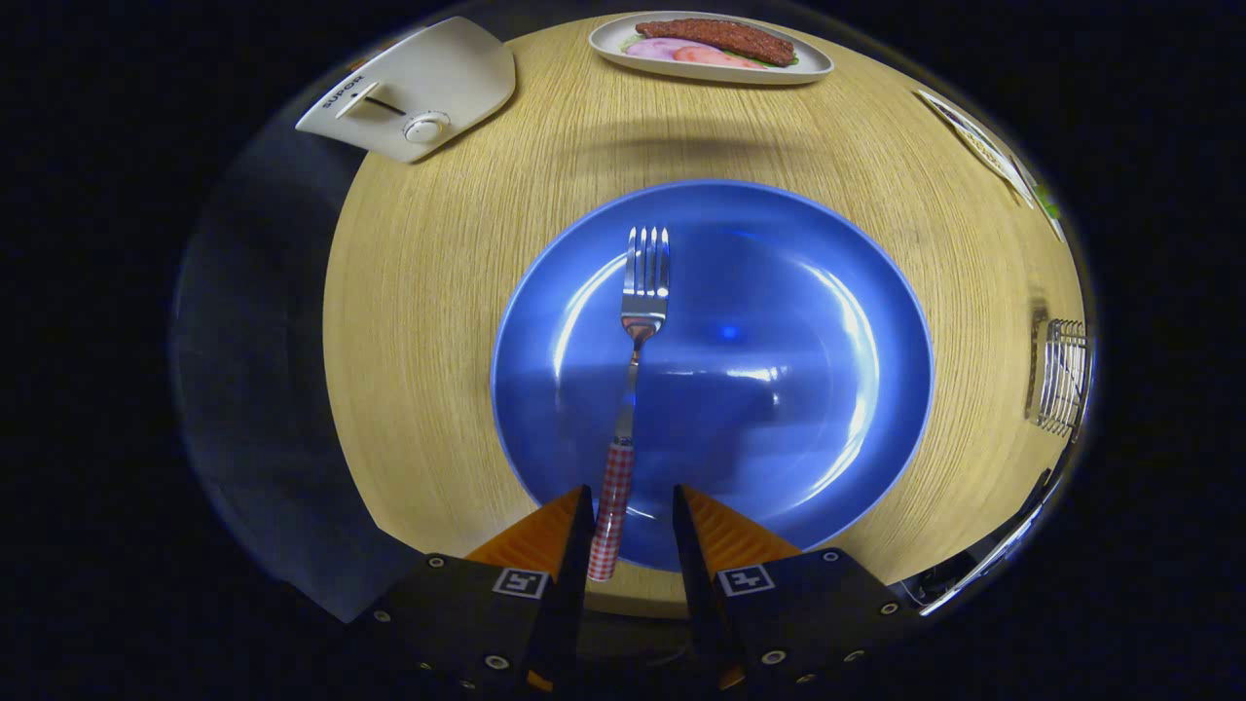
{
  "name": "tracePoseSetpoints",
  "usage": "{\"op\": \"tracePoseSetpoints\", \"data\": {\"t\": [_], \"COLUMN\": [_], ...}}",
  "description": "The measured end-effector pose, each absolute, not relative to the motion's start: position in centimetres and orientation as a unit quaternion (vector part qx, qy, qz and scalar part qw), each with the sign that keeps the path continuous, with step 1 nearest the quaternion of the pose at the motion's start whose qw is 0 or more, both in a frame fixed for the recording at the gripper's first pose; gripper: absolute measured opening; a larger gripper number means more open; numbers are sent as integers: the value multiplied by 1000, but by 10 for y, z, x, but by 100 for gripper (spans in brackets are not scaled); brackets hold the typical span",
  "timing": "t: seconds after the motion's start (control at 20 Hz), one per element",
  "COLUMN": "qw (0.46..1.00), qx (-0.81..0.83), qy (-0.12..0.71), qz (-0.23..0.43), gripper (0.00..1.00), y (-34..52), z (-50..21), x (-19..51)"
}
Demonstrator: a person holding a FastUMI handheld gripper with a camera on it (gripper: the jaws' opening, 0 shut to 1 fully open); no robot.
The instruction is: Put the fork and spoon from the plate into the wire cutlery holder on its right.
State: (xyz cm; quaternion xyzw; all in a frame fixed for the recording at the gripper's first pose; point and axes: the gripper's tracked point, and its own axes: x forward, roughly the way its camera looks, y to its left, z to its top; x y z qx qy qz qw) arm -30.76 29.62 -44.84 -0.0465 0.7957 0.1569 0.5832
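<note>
A fork [638,321] with a red-and-white checked handle lies lengthwise on a large blue plate [798,292], tines pointing away from me. The handle end sticks out over the plate's near rim and sits between my fingers, close against the left finger. My gripper [633,495] is open just above the near rim, with a gap left between the handle and the right finger. The wire cutlery holder [1059,375] stands far off to the right of the plate, near the table's edge.
The round wooden table [428,321] carries a white toaster [419,88] at the far left and a white dish of food [711,47] beyond the plate. A flat printed card [983,146] lies at the far right. The table edge runs just below my fingers.
</note>
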Motion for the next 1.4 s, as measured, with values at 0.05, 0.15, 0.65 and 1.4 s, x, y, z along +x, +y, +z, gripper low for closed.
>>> {"op": "tracePoseSetpoints", "data": {"t": [0.05,0.15,0.65,1.4], "qw": [585,589,586,606], "qx": [-57,-75,-84,-128], "qy": [793,790,780,774], "qz": [158,153,203,128], "gripper": [45,36,10,10], "y": [292,282,236,-19], "z": [-450,-453,-418,-314], "x": [-307,-306,-292,-222]}}
